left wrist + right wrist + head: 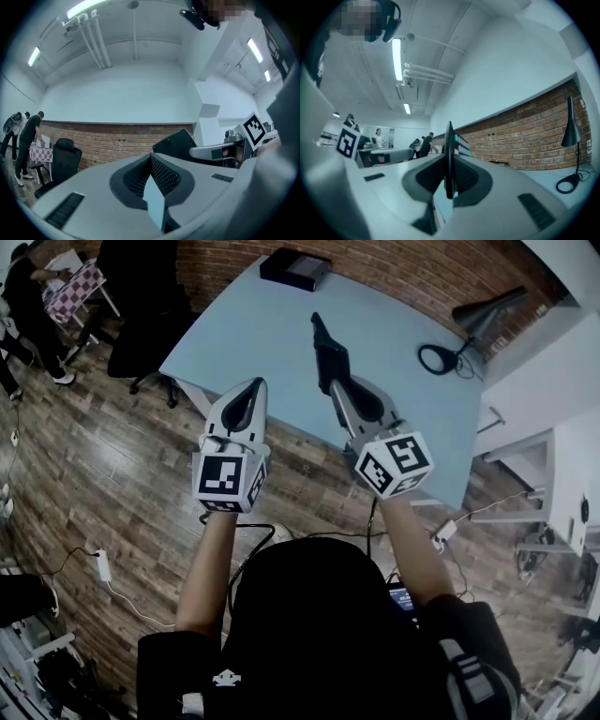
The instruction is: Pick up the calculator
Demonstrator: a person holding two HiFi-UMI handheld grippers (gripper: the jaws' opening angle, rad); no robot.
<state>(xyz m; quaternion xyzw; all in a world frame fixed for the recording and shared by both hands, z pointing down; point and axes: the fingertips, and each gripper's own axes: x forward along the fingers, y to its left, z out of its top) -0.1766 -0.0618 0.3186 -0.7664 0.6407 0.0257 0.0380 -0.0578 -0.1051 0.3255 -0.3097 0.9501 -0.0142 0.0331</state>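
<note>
Spreading widest is the wood-plank floor (112, 484), with a brick wall (394, 268) closing the far side; room reads as an open workspace, with people bent over a checkered table far left. Next down, pale blue table (281, 343), smooth and mostly bare, set at an angle below the person; a dark office chair (141, 324) sits by its left corner. Both grippers point level, out toward the table. Right gripper (330, 379) is clamped on the calculator (321, 338), which stands on edge between the pads, clear of the tabletop, with its key rows visible in the right gripper view. Probably gripped across its thin faces because that is the only span the jaws can close on. Pickup looks done, or nearly so. Left gripper (255, 388) hangs over the floor beside the table edge, fingertips together and nothing between them. It seems merely parked out of the way. Smaller items: desk lamp (487, 307) at the table's right end, black box (293, 268) at the far edge, power strip (103, 565) on the floor.
</note>
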